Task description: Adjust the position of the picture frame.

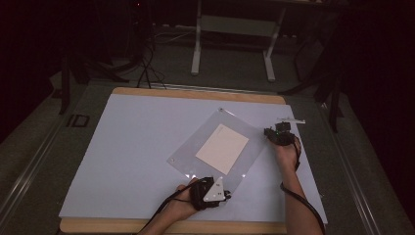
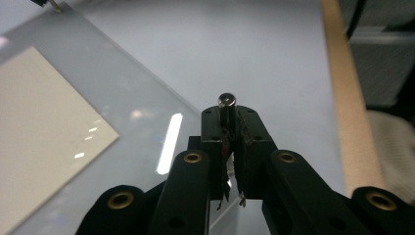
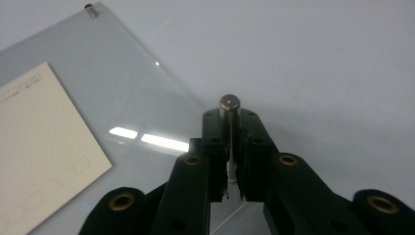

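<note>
You have both grippers clamped on corner studs of the clear acrylic sheet (image 1: pixel 215 147) lying mid-table on the white mat (image 1: pixel 127 147), a cream card (image 1: pixel 222 148) beneath it. Left gripper (image 1: pixel 221 195) pinches a metal stud (image 2: pixel 227 101) at the near corner; right gripper (image 1: pixel 270 132) grips another stud (image 3: pixel 229 103) at the right corner. The step looks like unfastening or lifting; next calls for an even, level raise.

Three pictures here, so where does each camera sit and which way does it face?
High view: above the person's side, facing forward and down on the table; forearms and both hand-held grippers show.
Left gripper view: rides the left hand-held gripper, looking along its jaws, shut on a metal stud.
Right gripper view: the same on the right hand-held gripper.
All three share the clear sheet and cream card.
</note>
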Demonstrator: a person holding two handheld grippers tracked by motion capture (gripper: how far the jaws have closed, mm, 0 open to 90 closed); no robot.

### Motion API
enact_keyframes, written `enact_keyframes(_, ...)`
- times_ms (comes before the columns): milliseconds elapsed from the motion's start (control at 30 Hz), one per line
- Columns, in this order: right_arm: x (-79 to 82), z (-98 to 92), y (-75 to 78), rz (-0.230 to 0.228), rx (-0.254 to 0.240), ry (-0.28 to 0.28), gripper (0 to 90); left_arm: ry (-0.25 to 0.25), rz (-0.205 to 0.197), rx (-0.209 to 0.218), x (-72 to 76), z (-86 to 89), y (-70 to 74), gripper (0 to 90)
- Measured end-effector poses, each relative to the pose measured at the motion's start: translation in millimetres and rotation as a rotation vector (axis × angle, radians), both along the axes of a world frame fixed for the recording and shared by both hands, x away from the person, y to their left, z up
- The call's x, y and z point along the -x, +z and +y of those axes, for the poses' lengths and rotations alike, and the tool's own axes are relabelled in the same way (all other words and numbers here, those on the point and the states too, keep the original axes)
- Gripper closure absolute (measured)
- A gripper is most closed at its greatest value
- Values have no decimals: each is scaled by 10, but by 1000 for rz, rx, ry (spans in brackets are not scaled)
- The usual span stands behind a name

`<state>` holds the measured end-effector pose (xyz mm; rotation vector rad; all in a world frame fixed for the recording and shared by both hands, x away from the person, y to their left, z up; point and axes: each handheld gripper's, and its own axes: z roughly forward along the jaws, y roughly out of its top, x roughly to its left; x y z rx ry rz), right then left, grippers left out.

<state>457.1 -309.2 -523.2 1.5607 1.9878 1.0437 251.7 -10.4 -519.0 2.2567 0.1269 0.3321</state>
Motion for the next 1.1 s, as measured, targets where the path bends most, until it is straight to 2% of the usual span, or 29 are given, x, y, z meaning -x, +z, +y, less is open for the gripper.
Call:
enact_keyframes(167,-81,101,12,9,-28,9,835,2,7,13,24,26,43,837)
enact_keyframes(333,-173,333,35,13,-55,37,830,21,-10,6,104,82,86,837)
enact_keyframes(367,-220,474,56,9,-72,52,828,29,-17,1,117,99,99,837)
enact_keyframes(467,-306,705,86,8,-88,90,828,55,-24,6,161,173,127,837)
enact_keyframes(600,-401,1062,148,3,-80,154,828,81,-23,17,200,266,130,840)
enact_keyframes(667,-447,1242,179,2,-72,185,828,90,-20,5,203,286,138,842)
enact_keyframes(800,-530,1592,185,15,-66,236,829,117,2,41,207,329,182,841)
enact_keyframes(900,-564,1848,196,21,-66,279,827,122,-5,38,209,318,192,841)
enact_keyframes(1000,-581,2087,264,7,-62,322,823,126,-9,46,182,267,173,845)
enact_keyframes(1100,-599,2264,274,19,-42,351,826,119,20,59,115,203,127,848)
